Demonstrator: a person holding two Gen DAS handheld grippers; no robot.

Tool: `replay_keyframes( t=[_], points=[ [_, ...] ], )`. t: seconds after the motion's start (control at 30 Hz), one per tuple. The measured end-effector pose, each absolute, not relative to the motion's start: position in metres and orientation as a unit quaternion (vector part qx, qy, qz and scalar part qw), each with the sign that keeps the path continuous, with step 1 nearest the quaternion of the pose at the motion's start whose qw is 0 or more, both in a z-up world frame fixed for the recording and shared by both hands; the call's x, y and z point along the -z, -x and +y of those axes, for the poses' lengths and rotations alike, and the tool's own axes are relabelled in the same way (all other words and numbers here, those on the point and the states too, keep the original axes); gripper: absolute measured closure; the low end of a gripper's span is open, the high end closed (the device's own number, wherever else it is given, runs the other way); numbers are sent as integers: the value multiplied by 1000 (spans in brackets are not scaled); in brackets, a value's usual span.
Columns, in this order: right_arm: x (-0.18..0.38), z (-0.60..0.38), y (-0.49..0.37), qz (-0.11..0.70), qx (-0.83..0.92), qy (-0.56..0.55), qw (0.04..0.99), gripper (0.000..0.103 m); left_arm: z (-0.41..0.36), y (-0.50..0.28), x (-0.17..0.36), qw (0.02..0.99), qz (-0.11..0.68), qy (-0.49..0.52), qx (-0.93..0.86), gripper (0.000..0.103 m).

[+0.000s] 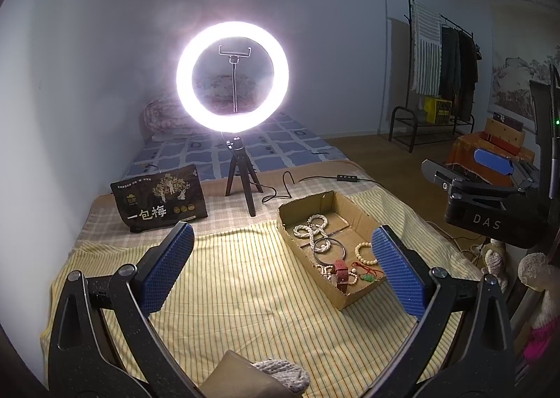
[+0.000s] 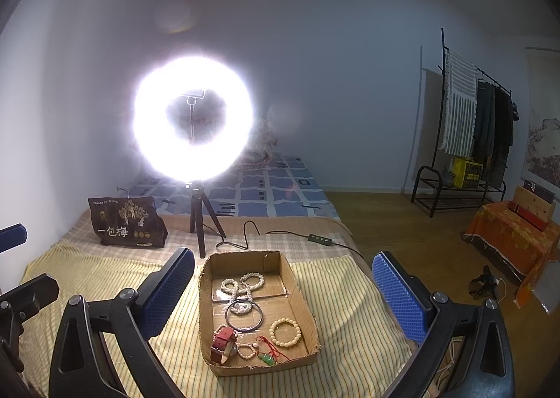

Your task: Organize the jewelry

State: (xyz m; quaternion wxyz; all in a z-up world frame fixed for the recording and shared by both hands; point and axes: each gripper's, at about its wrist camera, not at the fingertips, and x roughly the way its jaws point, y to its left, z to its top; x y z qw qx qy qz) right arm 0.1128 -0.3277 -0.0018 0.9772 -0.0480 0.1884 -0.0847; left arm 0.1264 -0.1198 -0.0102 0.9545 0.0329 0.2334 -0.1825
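Hovering wide open and holding nothing, the left gripper [image 1: 283, 266] and right gripper [image 2: 283, 287] face the cardboard box [image 2: 297, 293] of jewelry [image 2: 245, 284] on the striped cloth [image 2: 350, 314].

Lit ring light [image 1: 232, 73] on a small black tripod [image 1: 241, 172], standing on the bed behind a yellow striped cloth [image 1: 245, 293]. Black cable with an inline switch [image 2: 319, 239] trailing from the tripod toward the right. Dark snack bag [image 1: 159, 203] with white Chinese lettering, upright to the left of the tripod. Blue patterned sheet [image 2: 273, 193] farther back, rolled floral quilt [image 1: 161, 118] against the wall. Black clothes rack [image 2: 469, 132] across the wooden floor, hung with a striped towel and dark garments, a yellow crate [image 2: 467, 172] on its lower shelf. Orange cloth [image 2: 507, 240] draped over furniture at far right.
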Motion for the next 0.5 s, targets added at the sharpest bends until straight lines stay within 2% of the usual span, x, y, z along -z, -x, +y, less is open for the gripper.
replay_keyframes(
  t=[0.5],
  points=[
    [3, -324, -115, 193, 82, 58, 976, 0, -118, -128, 10, 957, 230, -26, 176, 0]
  ],
)
